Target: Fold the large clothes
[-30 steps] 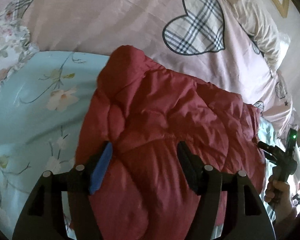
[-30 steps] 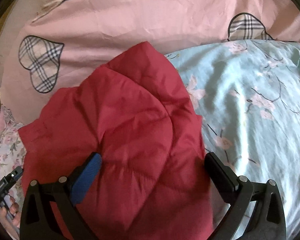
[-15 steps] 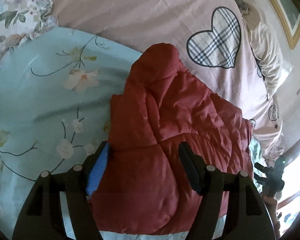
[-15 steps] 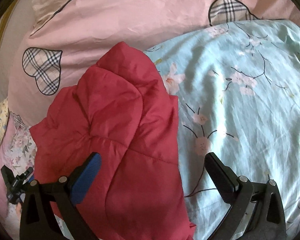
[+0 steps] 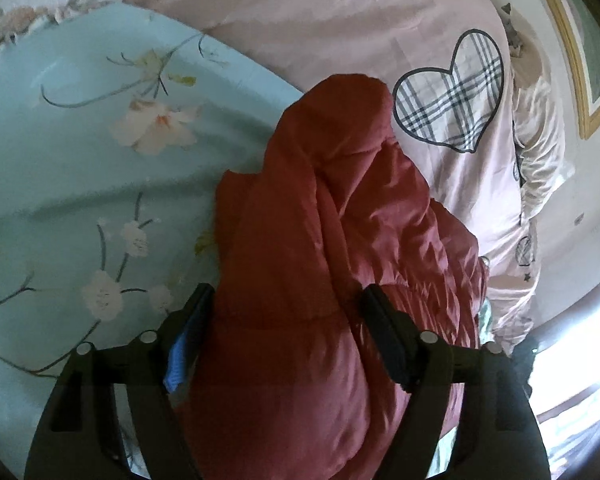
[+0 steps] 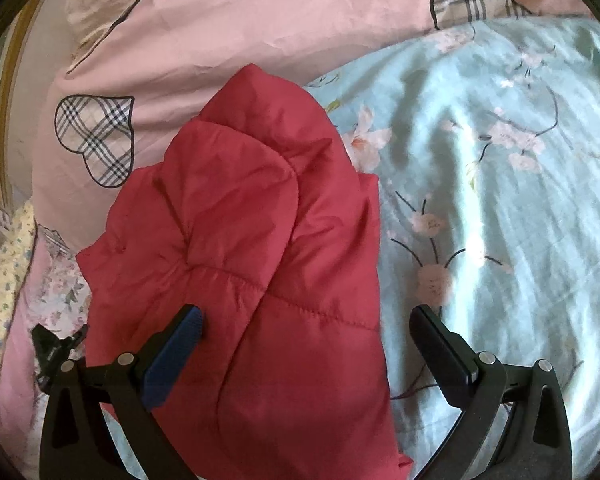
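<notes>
A red quilted puffer jacket (image 5: 332, 240) lies folded in a bundle on the bed; it also shows in the right wrist view (image 6: 252, 240). My left gripper (image 5: 286, 304) is open, its jaws straddling the near end of the jacket from above. My right gripper (image 6: 306, 320) is open wide above the jacket's near part; its left finger is over the fabric and its right finger over the sheet. Whether either gripper touches the jacket is unclear. The left gripper's body shows small at the left edge of the right wrist view (image 6: 54, 346).
The jacket rests on a light blue floral sheet (image 6: 500, 200) next to a pink duvet with plaid hearts (image 5: 340, 32). A cream pillow (image 5: 540, 128) and a framed picture (image 5: 580, 52) lie beyond. Yellow floral fabric (image 6: 0, 280) lies at the left.
Both views have shifted, so the jacket sits differently in frame and more blue sheet shows. Both grippers stay open. The jacket's shape looks much the same.
</notes>
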Demonstrator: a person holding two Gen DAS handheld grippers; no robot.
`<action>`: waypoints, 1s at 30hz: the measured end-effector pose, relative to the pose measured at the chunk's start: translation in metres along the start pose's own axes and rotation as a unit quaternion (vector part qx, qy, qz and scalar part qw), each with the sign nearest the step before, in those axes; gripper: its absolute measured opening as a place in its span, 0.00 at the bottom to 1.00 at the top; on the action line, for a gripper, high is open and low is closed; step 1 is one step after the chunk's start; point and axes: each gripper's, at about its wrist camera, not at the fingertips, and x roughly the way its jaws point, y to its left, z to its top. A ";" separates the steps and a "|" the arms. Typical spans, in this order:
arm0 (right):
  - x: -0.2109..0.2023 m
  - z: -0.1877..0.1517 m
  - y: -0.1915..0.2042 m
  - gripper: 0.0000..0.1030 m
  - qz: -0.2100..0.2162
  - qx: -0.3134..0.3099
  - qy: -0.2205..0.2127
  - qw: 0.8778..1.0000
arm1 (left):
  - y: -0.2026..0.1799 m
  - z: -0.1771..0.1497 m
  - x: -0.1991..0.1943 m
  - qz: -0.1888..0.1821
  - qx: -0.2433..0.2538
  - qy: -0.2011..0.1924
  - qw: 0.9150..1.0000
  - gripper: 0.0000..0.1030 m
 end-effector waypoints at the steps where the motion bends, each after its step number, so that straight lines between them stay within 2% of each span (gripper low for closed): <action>1: 0.002 0.000 -0.003 1.00 0.006 0.006 0.002 1.000 | 0.002 0.001 0.004 -0.008 -0.006 0.004 1.000 0.78; 6: 0.020 -0.001 -0.012 1.00 0.035 0.028 0.022 0.999 | 0.010 0.001 0.025 -0.047 -0.034 0.035 0.998 0.83; 11: 0.030 -0.001 -0.008 0.99 0.070 0.025 0.025 0.997 | 0.011 0.002 0.038 -0.069 -0.052 0.050 0.995 0.83; 13: 0.035 -0.001 -0.003 0.89 0.084 0.025 0.031 0.996 | 0.011 0.002 0.040 -0.075 -0.050 0.054 0.994 0.76; 15: 0.035 -0.001 0.000 0.79 0.079 0.021 0.032 0.996 | 0.008 0.001 0.039 -0.079 -0.043 0.054 0.994 0.63; 17: 0.031 -0.002 0.005 0.68 0.076 0.015 0.032 0.996 | 0.001 -0.002 0.033 -0.072 -0.027 0.050 0.996 0.55; 18: 0.027 -0.003 0.008 0.60 0.077 0.011 0.031 0.997 | -0.001 -0.002 0.031 -0.071 -0.024 0.048 0.996 0.51; 21: 0.013 -0.006 0.015 0.47 0.072 0.003 0.027 0.997 | -0.011 -0.006 0.019 -0.066 -0.016 0.043 0.997 0.44; 24: -0.001 -0.012 0.025 0.42 0.063 -0.005 0.027 0.998 | -0.023 -0.011 0.008 -0.056 -0.004 0.041 0.998 0.42; 30: -0.039 -0.038 0.031 0.39 0.058 -0.009 0.037 0.998 | -0.036 -0.037 -0.025 -0.058 0.012 0.052 0.997 0.41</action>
